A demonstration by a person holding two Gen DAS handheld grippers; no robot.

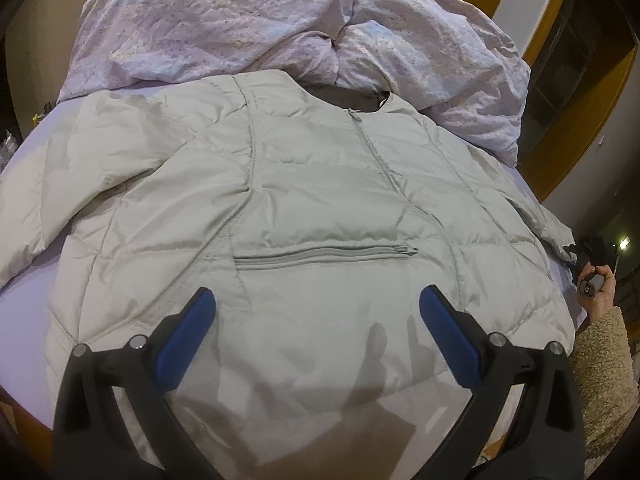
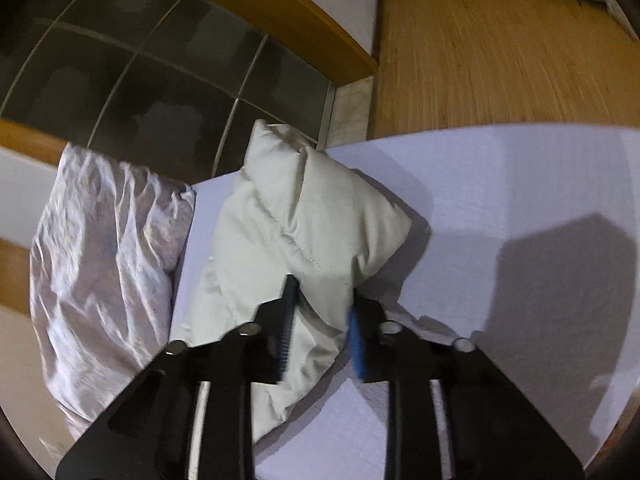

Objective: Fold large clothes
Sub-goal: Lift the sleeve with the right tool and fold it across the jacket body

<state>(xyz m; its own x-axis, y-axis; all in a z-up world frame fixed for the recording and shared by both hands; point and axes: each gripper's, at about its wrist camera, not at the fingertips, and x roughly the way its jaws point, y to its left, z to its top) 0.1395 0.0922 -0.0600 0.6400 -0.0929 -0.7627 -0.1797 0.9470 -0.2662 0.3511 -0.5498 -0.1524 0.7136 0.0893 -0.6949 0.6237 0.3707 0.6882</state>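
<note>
A pale grey puffer jacket (image 1: 320,200) lies spread face up on the bed, its zip running up the middle and a zipped pocket near the hem. My left gripper (image 1: 316,308) hovers over the lower front of the jacket, jaws wide open with nothing between them. In the right wrist view, my right gripper (image 2: 322,304) is shut on the end of the jacket's sleeve (image 2: 312,216), with the puffy cuff bulging out past the blue pads. A person's hand (image 1: 600,292) in a fleecy sleeve shows at the bed's right edge.
A crumpled lilac duvet (image 1: 280,20) is heaped at the far end of the bed and lies beside the held sleeve (image 2: 104,260). The lilac sheet (image 2: 500,200) is bare to the right of the sleeve. Wooden floor (image 2: 500,40) and dark tiles (image 2: 140,80) lie beyond the bed edge.
</note>
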